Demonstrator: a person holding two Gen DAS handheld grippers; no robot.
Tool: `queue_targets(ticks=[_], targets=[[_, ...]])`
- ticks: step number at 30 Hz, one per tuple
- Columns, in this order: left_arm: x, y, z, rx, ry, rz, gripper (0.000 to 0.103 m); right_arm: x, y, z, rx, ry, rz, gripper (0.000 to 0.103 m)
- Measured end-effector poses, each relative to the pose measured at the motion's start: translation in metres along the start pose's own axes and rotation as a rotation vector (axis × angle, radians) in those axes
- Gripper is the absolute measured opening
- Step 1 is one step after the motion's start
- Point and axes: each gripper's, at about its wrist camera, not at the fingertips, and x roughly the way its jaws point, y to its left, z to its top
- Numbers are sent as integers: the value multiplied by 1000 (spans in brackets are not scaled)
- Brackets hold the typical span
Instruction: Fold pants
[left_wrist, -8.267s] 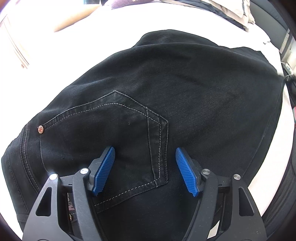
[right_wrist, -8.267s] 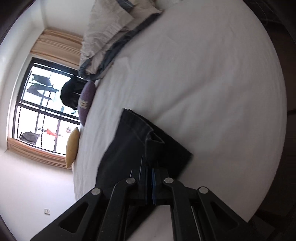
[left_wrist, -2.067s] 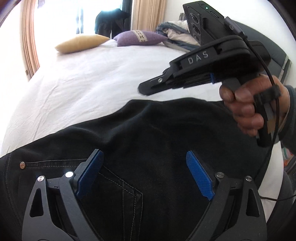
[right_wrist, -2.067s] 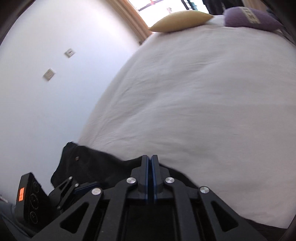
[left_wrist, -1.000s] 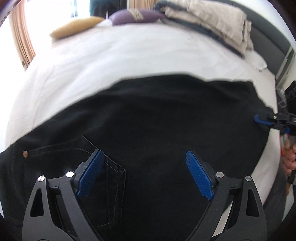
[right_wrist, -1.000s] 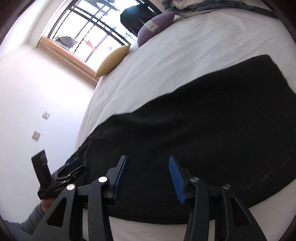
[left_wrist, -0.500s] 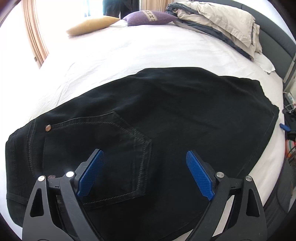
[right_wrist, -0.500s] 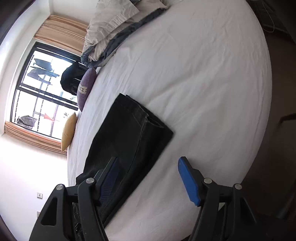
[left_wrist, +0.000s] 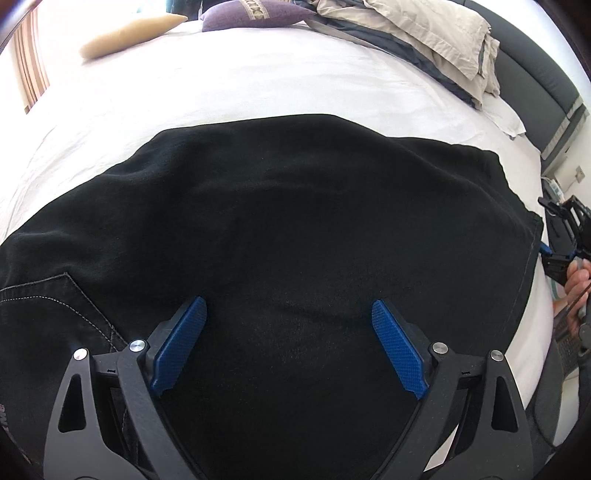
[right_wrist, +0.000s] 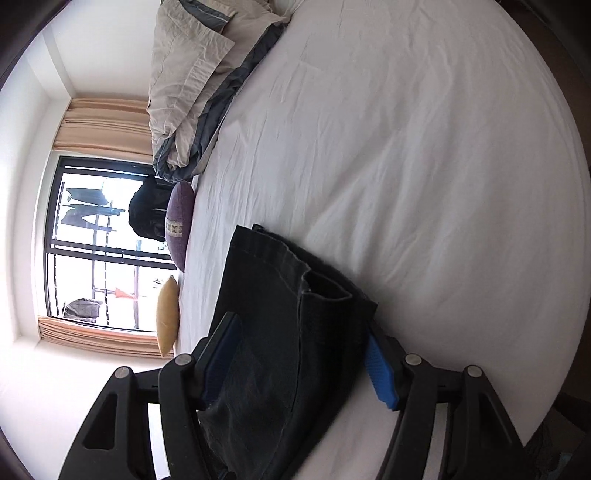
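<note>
White bed w/ black pants lying flat. Left hand-held gripper wide over pants; right hand-held gripper wide, straddling hem end.

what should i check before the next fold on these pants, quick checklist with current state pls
1. Left gripper open and free of cloth: ok, jaws spread wide above the black pants.
2. Right gripper open: ok, jaws apart on either side of the hem end.
3. Pants lying flat on the bed sheet: ok, only slight ripples.
4. Leg hems aligned: not ok, one layer sits offset from the other at the end.
5. Space on the bed to fold into: ok, pillows and duvet lie well away.
6. Waistband end squared: cannot tell, only a pocket corner shows.
</note>
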Motion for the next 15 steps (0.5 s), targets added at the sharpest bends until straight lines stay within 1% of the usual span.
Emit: queue_targets(ticks=[1, 2, 3, 4, 5, 6, 7, 8, 10, 13, 15], targets=[[2, -1, -1, 4, 0, 4, 92, 3, 1, 0, -2, 5, 11, 61], [4, -2, -2, 5, 1, 6, 92, 6, 2, 0, -4, 11, 21, 55], [5, 1, -6, 8, 1, 9, 92, 7, 1, -1, -5, 17, 28, 45], [7, 3, -8, 10, 2, 12, 92, 9, 0, -1, 5, 22, 32, 38], [8, 1, -7, 10, 2, 12, 93, 11, -3, -2, 26, 23, 42, 24], [11, -1, -7, 9, 2, 10, 93, 11, -8, -2, 52, 18, 54, 16], [14, -3, -8, 7, 2, 6, 93, 11, -12, -3, 75, 8, 63, 14], [4, 10, -15, 4, 1, 1, 93, 10, -14, -4, 87, -1, 67, 11], [6, 9, -14, 0, -1, -4, 93, 6, -15, -6, 78, -18, 60, 9], [5, 11, -16, -5, -6, -10, 93, 4, -5, -8, 43, -40, 28, 7], [4, 12, -17, -7, -9, -13, 93, 2, 14, -12, -30, -53, -11, 7]])
